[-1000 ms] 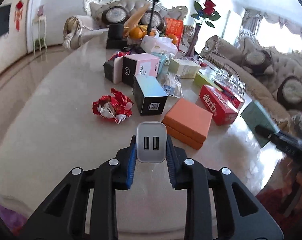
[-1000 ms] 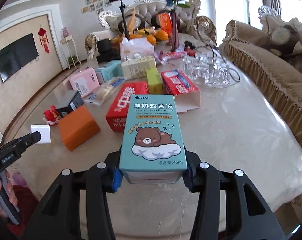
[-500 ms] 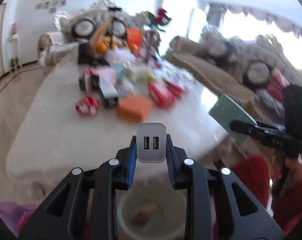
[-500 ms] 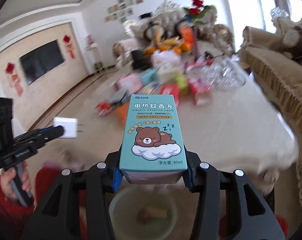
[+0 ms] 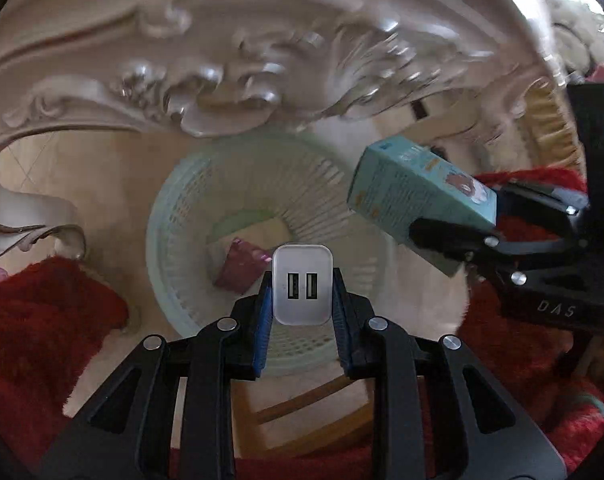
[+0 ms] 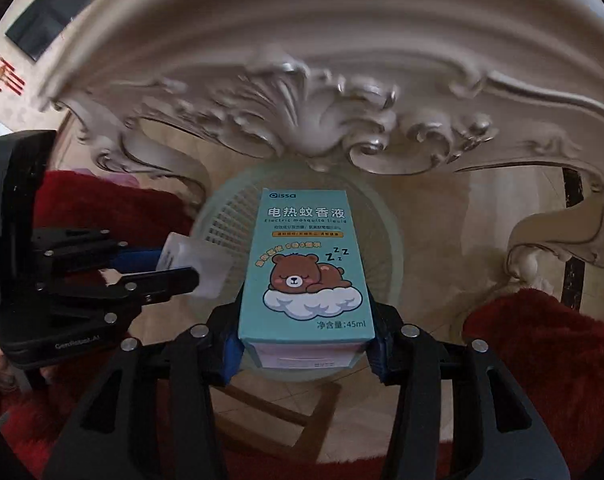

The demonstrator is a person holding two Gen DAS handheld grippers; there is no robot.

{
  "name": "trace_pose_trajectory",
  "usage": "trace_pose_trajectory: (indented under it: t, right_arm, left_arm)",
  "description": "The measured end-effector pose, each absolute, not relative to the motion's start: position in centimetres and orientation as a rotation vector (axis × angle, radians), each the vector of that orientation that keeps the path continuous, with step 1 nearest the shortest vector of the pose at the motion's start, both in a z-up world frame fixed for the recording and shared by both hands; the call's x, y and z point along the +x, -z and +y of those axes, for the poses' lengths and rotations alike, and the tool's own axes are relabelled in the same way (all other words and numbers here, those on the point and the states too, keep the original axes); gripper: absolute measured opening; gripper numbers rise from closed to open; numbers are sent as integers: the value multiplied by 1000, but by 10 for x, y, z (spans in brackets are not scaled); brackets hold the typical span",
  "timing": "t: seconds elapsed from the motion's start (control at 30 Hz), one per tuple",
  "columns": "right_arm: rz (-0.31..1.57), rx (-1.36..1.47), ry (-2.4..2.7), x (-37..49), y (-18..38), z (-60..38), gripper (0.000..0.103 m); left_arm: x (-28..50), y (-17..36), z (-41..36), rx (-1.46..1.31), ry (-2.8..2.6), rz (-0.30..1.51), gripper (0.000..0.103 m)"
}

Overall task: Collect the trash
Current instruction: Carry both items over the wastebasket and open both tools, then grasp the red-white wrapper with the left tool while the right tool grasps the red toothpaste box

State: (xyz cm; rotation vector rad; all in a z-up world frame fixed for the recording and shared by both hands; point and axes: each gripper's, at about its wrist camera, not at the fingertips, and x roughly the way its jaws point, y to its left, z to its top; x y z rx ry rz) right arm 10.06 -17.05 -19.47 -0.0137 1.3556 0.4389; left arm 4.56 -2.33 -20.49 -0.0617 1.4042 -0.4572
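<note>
Trash basket (image 5: 173,216), pale green and slatted, lies below both grippers, a purple packet (image 5: 241,266) on its bottom. Left gripper (image 5: 302,292) points steeply down; its jaws have just been opening, the white two-port charger (image 5: 302,284) between the blue pads (image 5: 263,320). Right gripper (image 6: 305,340) likewise: jaws just widening, teal bear-printed carton (image 6: 306,264) between its fingers, gaps visible at both sides. Carved table apron (image 6: 342,120) beyond the fingertips.
</note>
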Motion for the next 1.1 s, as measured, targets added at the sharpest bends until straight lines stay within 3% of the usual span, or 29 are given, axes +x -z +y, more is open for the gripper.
trace_pose_trajectory:
  t: [0.03, 0.07, 0.37, 0.53, 0.63, 0.73, 1.1]
  right_arm:
    - [1354, -30, -424, 102, 199, -169, 61]
    - [1341, -43, -416, 98, 200, -165, 65]
    - [1284, 34, -436, 77, 167, -186, 68]
    - [994, 73, -448, 65, 83, -211, 68]
    - [794, 102, -369, 83, 37, -236, 68]
    - [717, 97, -270, 120, 15, -253, 68]
    - [710, 5, -119, 267, 14, -261, 68]
  left_arm:
    - [47, 207, -23, -47, 454, 1396, 75]
    - [47, 206, -24, -25, 443, 1359, 98]
    - [31, 163, 13, -208, 421, 1157, 98]
    - [14, 91, 40, -292, 393, 945, 98]
    - [18, 43, 51, -213, 306, 819, 98]
    - [42, 4, 65, -107, 106, 672, 98]
    - [180, -4, 72, -126, 36, 712, 98]
